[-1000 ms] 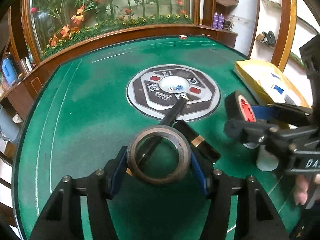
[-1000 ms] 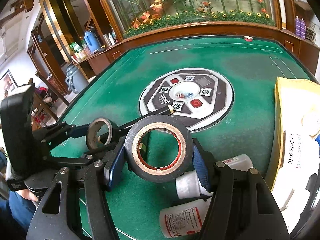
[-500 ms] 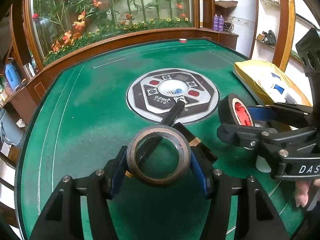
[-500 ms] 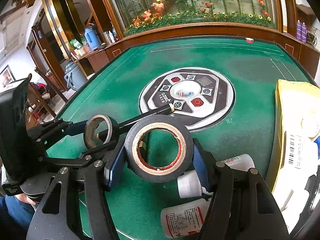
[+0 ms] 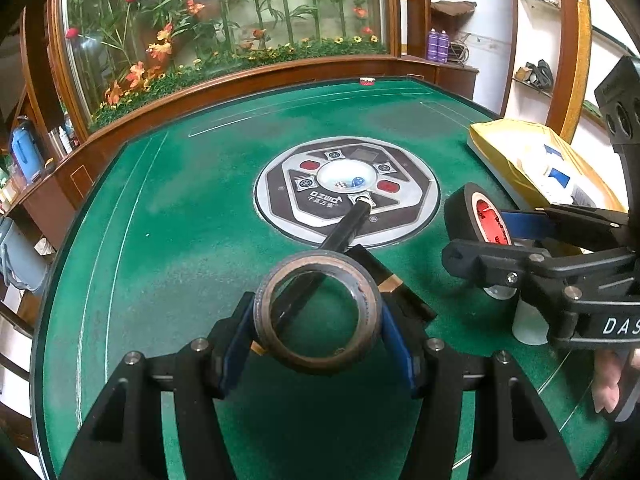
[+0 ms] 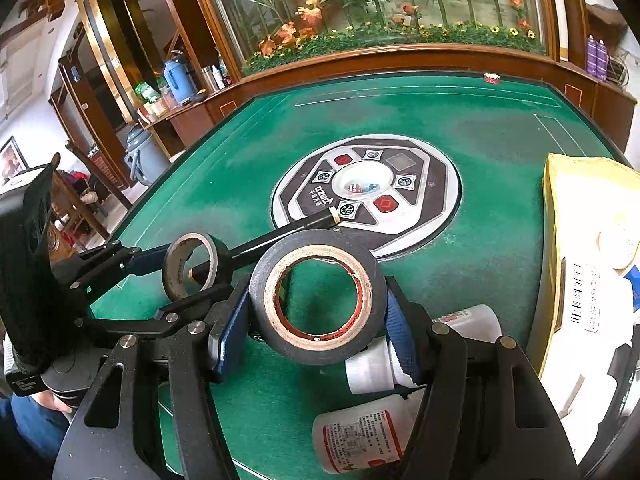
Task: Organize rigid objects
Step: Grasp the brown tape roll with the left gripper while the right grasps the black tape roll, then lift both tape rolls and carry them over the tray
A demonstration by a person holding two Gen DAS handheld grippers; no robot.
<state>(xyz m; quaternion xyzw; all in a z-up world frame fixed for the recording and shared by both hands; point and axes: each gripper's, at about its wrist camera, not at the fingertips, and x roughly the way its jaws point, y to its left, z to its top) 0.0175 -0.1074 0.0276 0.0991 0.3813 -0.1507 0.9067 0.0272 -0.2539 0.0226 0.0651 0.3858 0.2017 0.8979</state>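
The worn tape roll (image 5: 318, 312) sits clamped between the blue pads of my left tongs (image 5: 318, 320), held clear above the green tabletop (image 5: 160, 240). The fuller black tape roll (image 6: 318, 300), with its red-printed core, is gripped the same way in my right tongs (image 6: 318, 312). Over the last second neither grip has altered: both pairs of pads stay pressed on the rolls' sides, and both hands have kept almost still. The only shift is slight, in the left view, where my right tongs and their roll now sit a touch further in toward the middle.

I read this as a pause with both rolls lifted and nothing yet set down, so the sorting itself has not advanced.

Below the rolls lie a black pen (image 5: 344, 228), its tip at the round centre panel (image 5: 416, 216), and a flat black-and-gold case (image 5: 394, 284). White bottles (image 6: 360, 436) lie under my right tongs, and a yellow bag (image 6: 560, 184) rests at the tabletop's right edge.
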